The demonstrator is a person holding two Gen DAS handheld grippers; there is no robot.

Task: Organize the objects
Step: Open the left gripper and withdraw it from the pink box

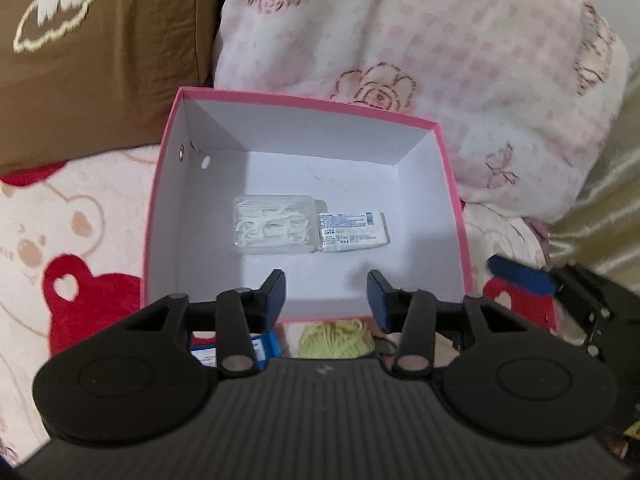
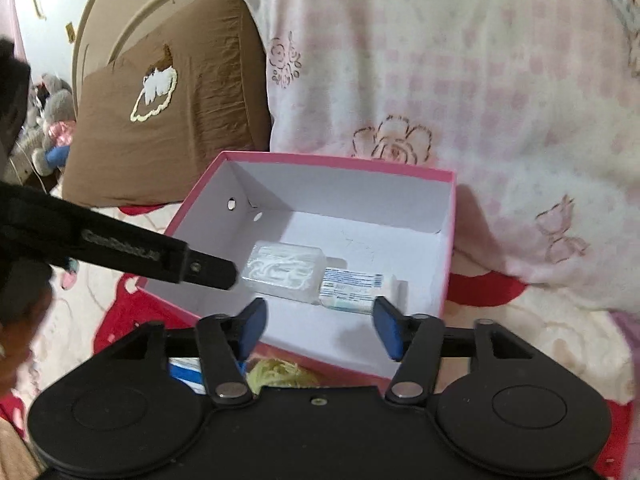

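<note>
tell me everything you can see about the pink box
The pink cardboard box is a rectangular, lidless box, pink outside and along the rim, plain white inside. One end wall has a round metal-ringed hole and a second plain hole. It sits upright and open on a fleecy bear-print blanket, backed by a pink-checked floral quilt. On its floor a clear plastic case of white floss picks and a small white printed packet lie side by side.

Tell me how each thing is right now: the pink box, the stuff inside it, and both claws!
Pink box: open, no lid on.
Clear case of white picks: closed, lying flat in the box.
White packet: lying flat, touching the case.
Left claw: open, holding nothing.
Right claw: open, holding nothing.
</note>
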